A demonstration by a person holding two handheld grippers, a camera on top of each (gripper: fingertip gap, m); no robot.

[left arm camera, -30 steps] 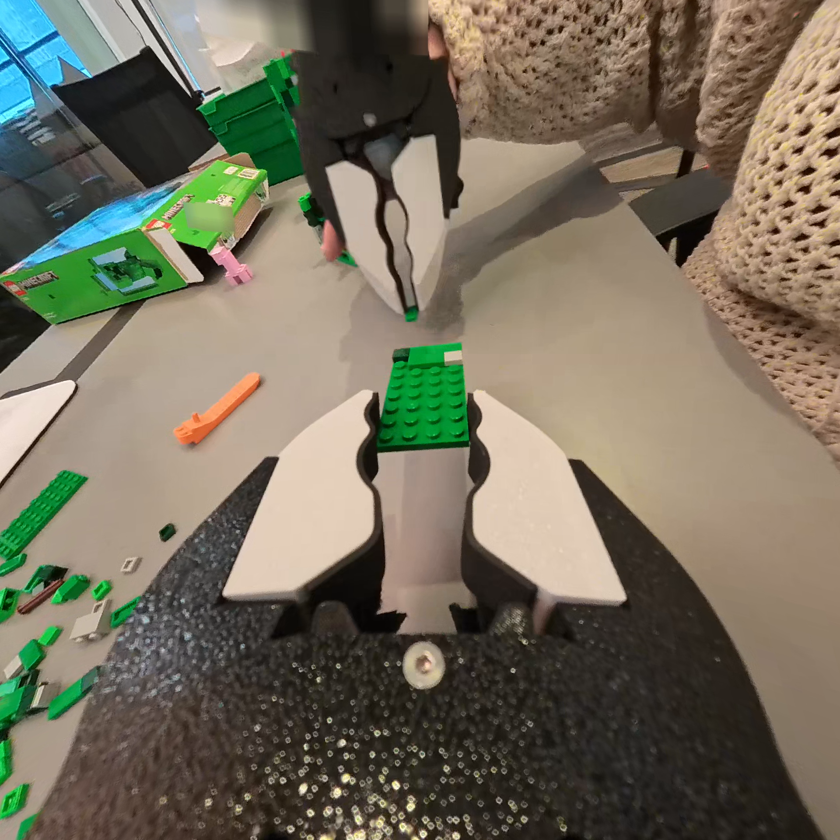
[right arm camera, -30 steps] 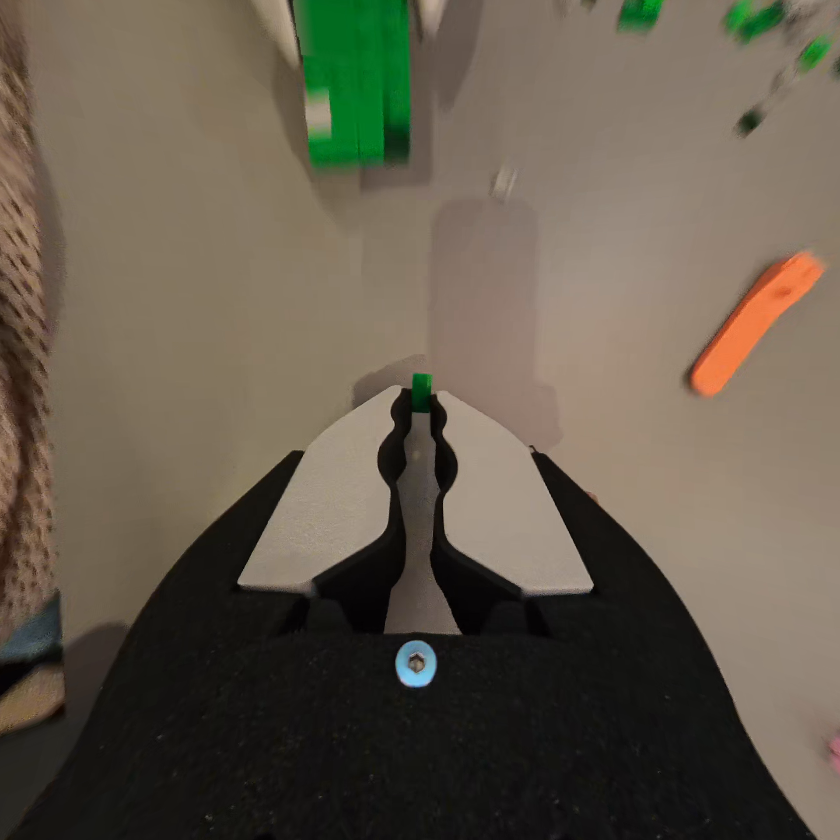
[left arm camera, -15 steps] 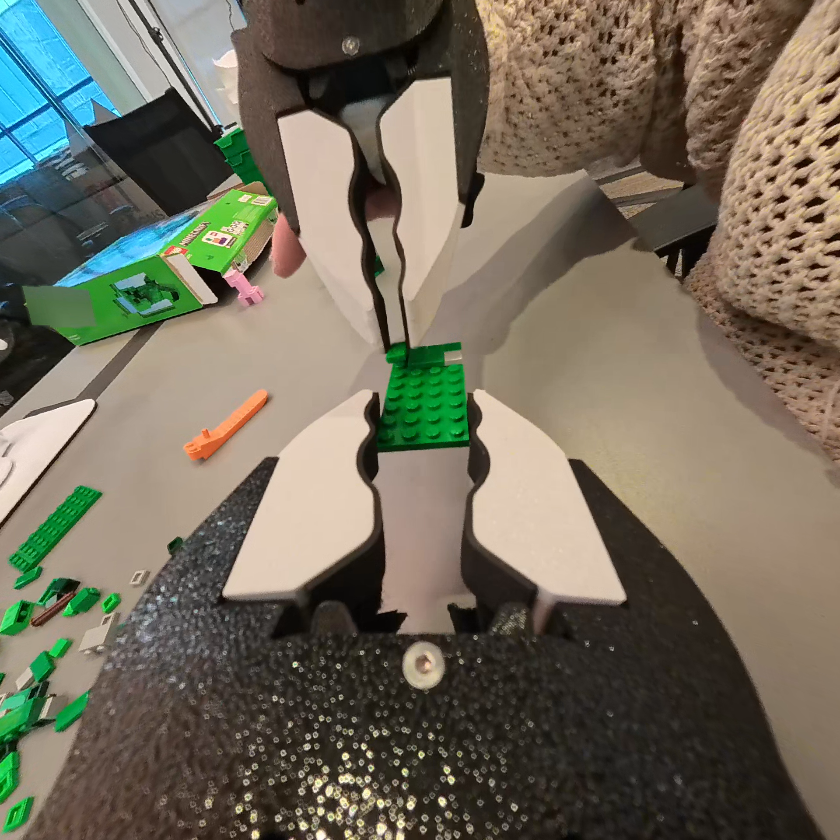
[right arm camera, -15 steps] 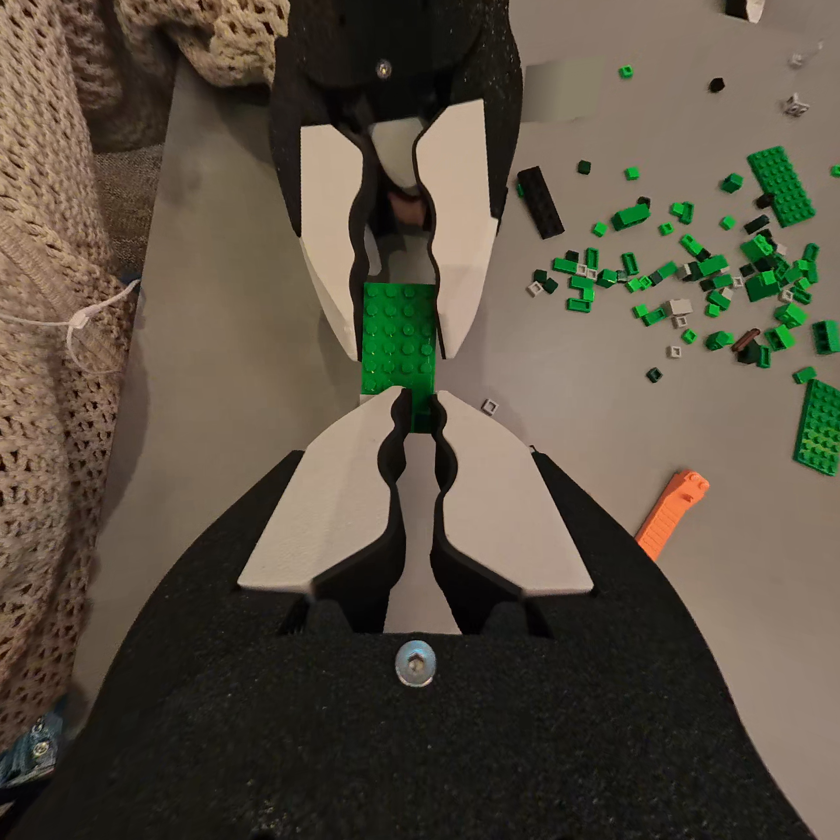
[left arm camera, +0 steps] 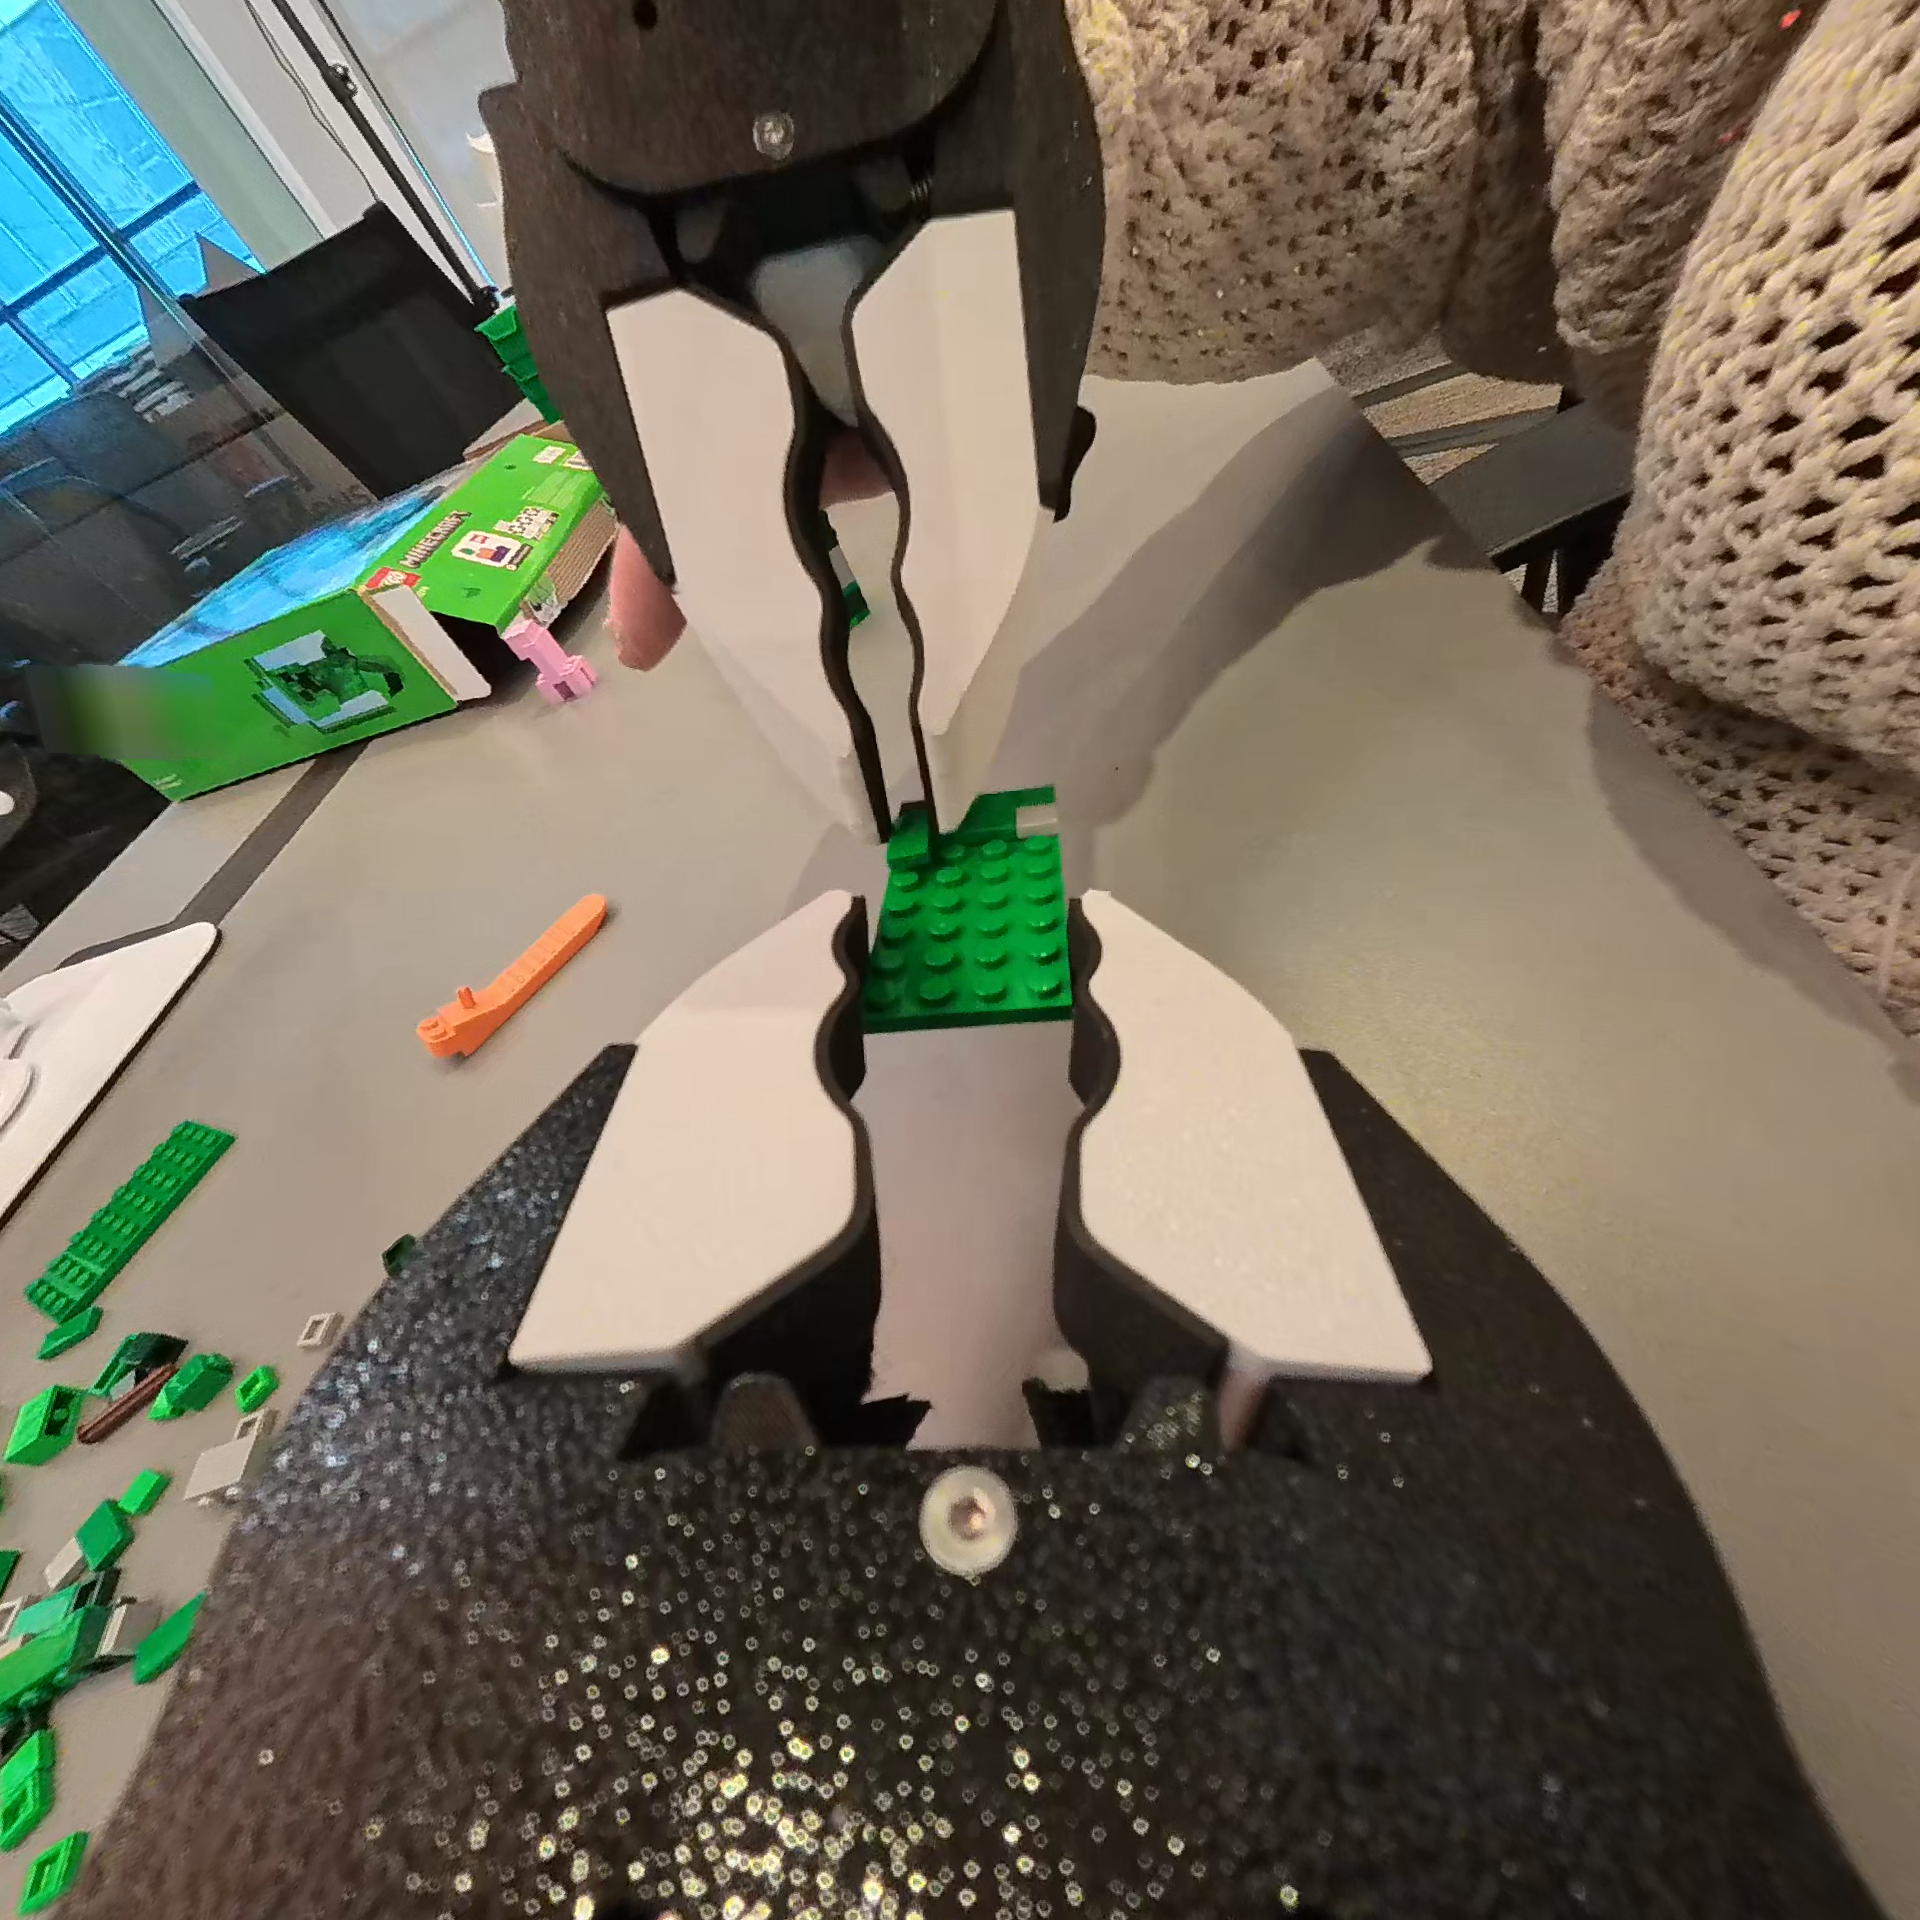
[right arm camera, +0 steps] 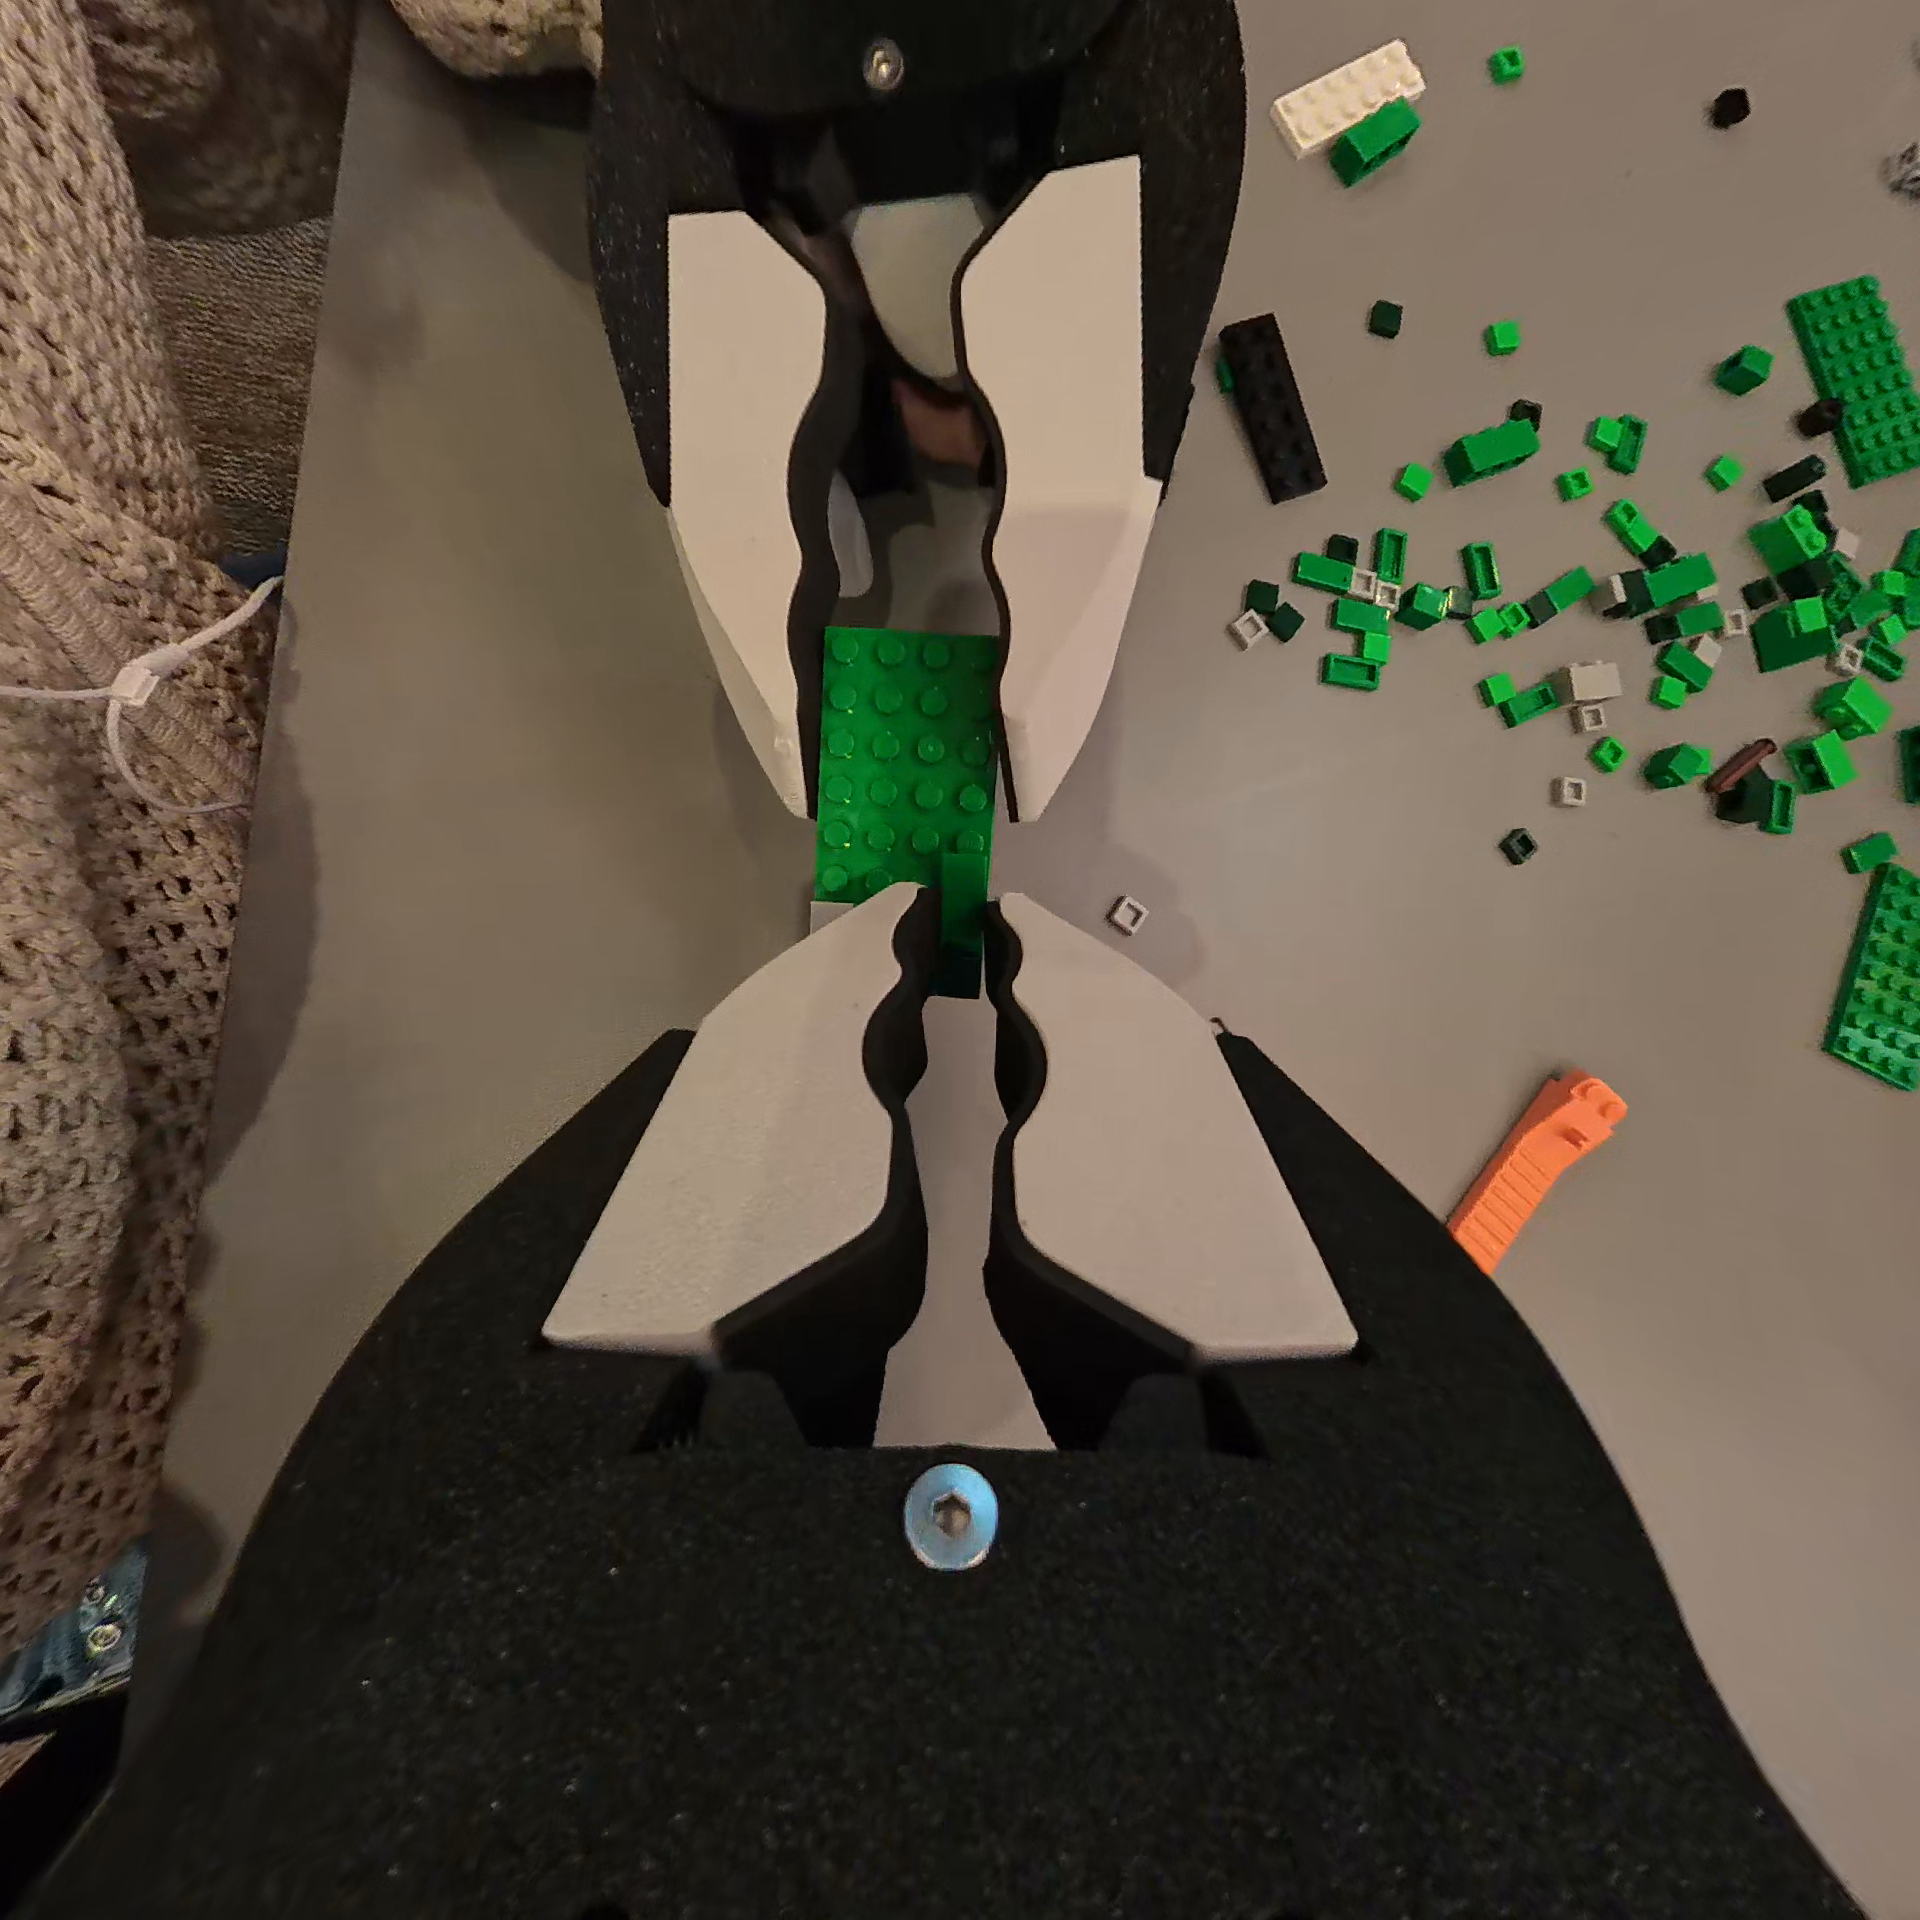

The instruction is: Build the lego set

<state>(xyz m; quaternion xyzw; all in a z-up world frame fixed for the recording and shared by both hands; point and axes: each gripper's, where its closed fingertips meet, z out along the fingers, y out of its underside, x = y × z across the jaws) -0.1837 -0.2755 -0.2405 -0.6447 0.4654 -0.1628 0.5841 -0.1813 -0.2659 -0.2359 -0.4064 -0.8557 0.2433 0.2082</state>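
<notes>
My left gripper (left arm camera: 966,914) is shut on a green studded plate (left arm camera: 971,951) and holds it flat on the grey table. The plate has a pale piece at its far end (left arm camera: 1034,821). My right gripper (right arm camera: 958,904) is shut on a small green brick (right arm camera: 961,883) and points down onto the plate's far left corner. In the left wrist view the right gripper (left arm camera: 906,826) comes from above, and the small brick (left arm camera: 909,840) touches the plate's studs. In the right wrist view the plate (right arm camera: 904,758) sits between the left gripper's fingers (right arm camera: 727,520).
An orange brick separator (left arm camera: 514,977) lies left of the plate. A green set box (left arm camera: 343,634) and a pink figure (left arm camera: 551,665) sit farther back. Loose green pieces (right arm camera: 1662,623), larger green plates (right arm camera: 1881,977) and a black brick (right arm camera: 1273,410) lie scattered. A knitted sleeve (left arm camera: 1766,416) is at the right. Left and right tips are no more than a few centimetres apart.
My right gripper has come in and down with the small green brick, from beyond the plate onto its far corner. The left gripper has kept the plate still.
</notes>
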